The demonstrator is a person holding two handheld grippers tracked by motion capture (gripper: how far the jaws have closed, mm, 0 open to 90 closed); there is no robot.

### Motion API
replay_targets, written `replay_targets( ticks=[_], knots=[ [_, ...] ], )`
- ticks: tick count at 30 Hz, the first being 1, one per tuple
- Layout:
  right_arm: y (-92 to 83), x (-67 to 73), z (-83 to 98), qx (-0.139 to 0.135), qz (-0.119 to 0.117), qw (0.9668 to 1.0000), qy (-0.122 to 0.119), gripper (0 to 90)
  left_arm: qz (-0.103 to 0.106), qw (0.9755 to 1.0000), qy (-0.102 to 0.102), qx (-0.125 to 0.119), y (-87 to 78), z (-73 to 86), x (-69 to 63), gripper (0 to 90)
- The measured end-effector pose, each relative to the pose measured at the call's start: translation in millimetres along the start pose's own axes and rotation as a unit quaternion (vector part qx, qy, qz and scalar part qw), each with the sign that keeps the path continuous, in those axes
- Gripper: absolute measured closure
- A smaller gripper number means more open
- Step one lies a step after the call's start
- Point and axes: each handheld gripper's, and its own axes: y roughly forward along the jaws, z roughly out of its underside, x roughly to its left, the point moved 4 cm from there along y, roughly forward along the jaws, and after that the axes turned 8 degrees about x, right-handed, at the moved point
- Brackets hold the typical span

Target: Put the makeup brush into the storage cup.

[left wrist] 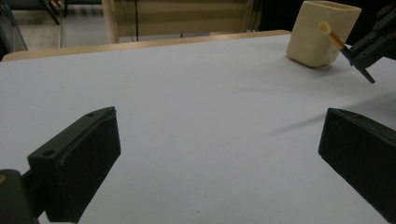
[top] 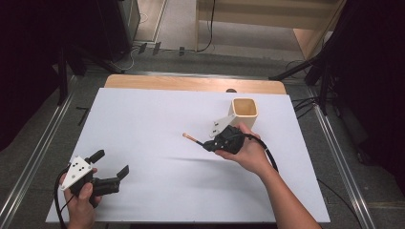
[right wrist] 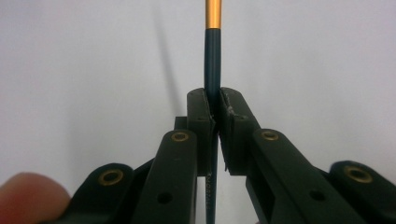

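White sheeting covers the table [top: 157,143], whose wooden edge shows at the far side. Toward the far right stands a cream square cup [top: 245,112], upright. Just in front of the cup, the right gripper [top: 206,143] has its fingers clamped on a thin paintbrush [top: 192,138] with a dark handle, gold ferrule and pale tip, held off the surface and pointing left. Near the front left corner, the left gripper [top: 113,165] has its fingers wide apart, holding nothing.
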Motion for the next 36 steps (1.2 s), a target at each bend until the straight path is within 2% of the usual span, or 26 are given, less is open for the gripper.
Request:
replay_targets(
  ticks=[8,12,15,20,27,36],
  knots=[
    [-12.9,-4.5,2.4,-0.063,0.007,0.9975,0.032,84.7,0.000,1.0000,0.002,0.000,0.3,-0.2,0.0,0.0],
    [-19.0,-6.8,4.8,-0.093,0.013,0.9944,0.047,84.7,0.000,1.0000,0.002,0.000,0.3,-0.1,-0.1,0.0],
    [-23.8,-8.1,6.3,-0.116,0.009,0.9916,0.058,84.7,0.000,1.0000,0.002,0.001,0.5,-0.1,-0.1,0.0],
    [-30.6,-9.9,6.5,-0.140,0.020,0.9879,0.065,84.7,0.000,1.0000,0.002,0.001,0.6,-0.1,0.0,0.0],
    [-40.9,-13.9,6.2,-0.183,0.030,0.9790,0.085,84.7,0.000,1.0000,0.000,0.001,0.0,0.1,0.5,0.0],
    [-57.8,-19.8,7.6,-0.237,0.052,0.9644,0.106,84.7,0.000,1.0000,0.000,0.000,-0.1,0.0,0.1,0.0]
  ],
)
